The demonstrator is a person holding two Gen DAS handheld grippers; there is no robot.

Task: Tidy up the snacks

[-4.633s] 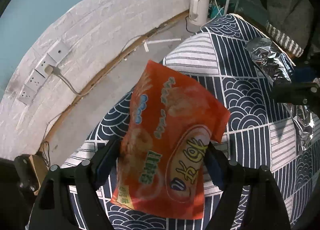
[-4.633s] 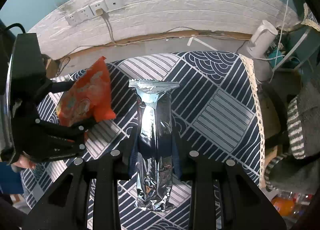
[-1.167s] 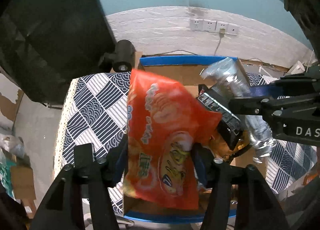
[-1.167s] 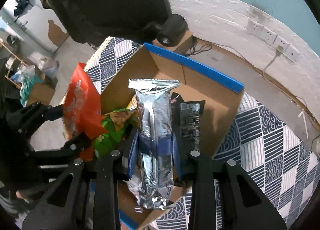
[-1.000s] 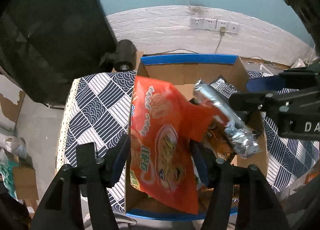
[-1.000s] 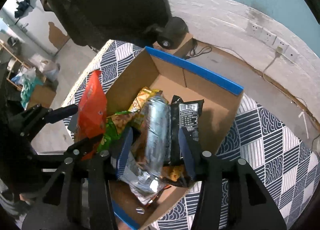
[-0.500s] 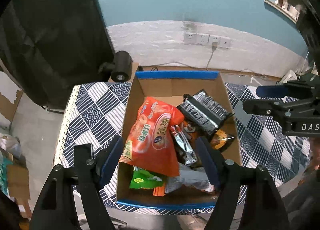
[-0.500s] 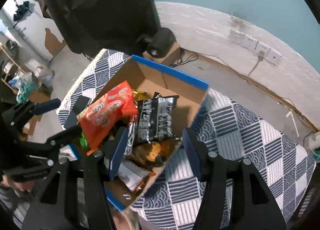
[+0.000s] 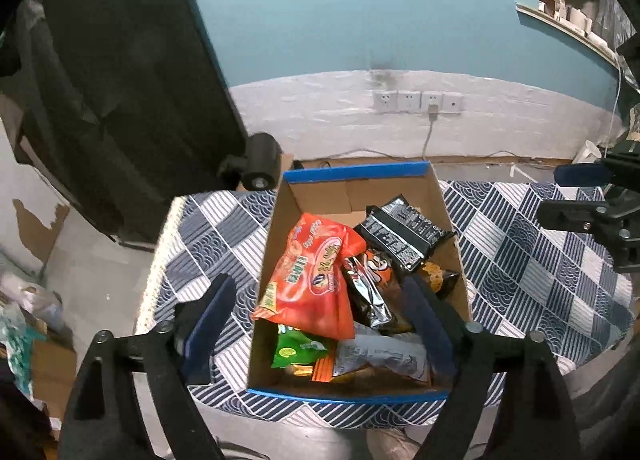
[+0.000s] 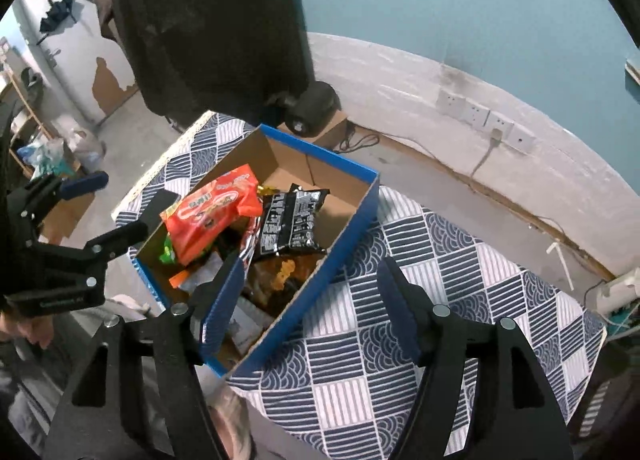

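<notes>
A cardboard box with blue rims [image 9: 356, 172] [image 10: 360, 204] stands on the patterned tablecloth and holds several snack packs. An orange-red snack bag [image 9: 316, 272] [image 10: 216, 208] lies on top at its left. A black pack [image 9: 404, 232] [image 10: 290, 220] and a silver foil pack [image 9: 368, 296] lie beside it. My left gripper [image 9: 320, 308] is open and empty above the box's near end. My right gripper [image 10: 312, 280] is open and empty over the box's right edge and the cloth. It also shows at the right of the left wrist view [image 9: 592, 196].
The table wears a navy and white patterned cloth [image 9: 532, 260] [image 10: 440, 284]. A black cylindrical device [image 9: 260, 168] [image 10: 312, 108] sits behind the box, below a large dark panel [image 9: 120, 80]. Wall sockets [image 9: 416, 102] and a cable lie behind. Floor clutter shows at the left.
Both grippers opened and dropped their packs into the box: the orange-red bag from the left, the silver foil pack from the right. Both then pulled up and back from the box.
</notes>
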